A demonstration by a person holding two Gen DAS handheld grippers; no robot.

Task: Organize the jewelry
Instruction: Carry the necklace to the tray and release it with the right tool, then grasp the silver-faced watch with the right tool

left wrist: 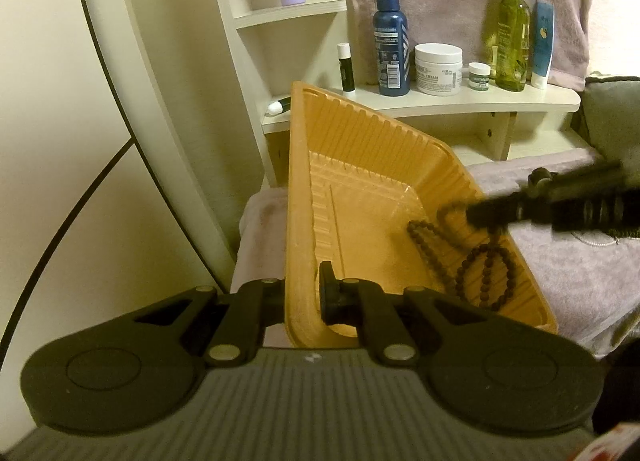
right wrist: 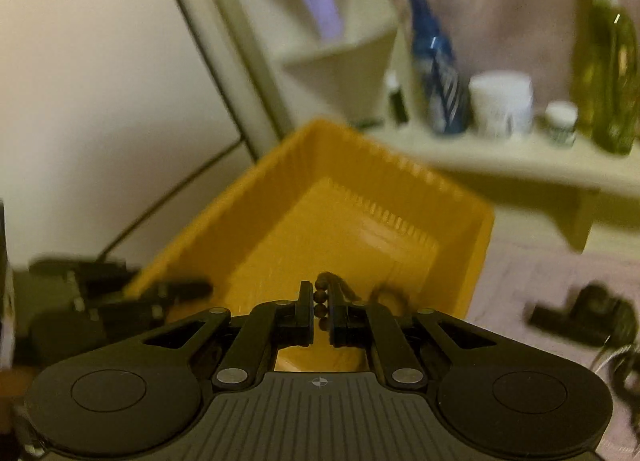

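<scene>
The left gripper [left wrist: 306,299] clamps the near wall of the orange tray [left wrist: 360,129], one finger inside and one outside, holding the tray tilted above a pale towel [left wrist: 580,273]. The right gripper [right wrist: 320,309] pinches a dark beaded necklace [left wrist: 484,261] between nearly closed fingers, above the tray's right side; the strand's loops rest on the tray floor. Behind the tray, a cream shelf [left wrist: 460,103] carries a blue spray bottle [left wrist: 391,37], white cream jar [left wrist: 438,68], small jar [left wrist: 479,76], green bottle [left wrist: 513,29] and lip balm [left wrist: 345,66].
</scene>
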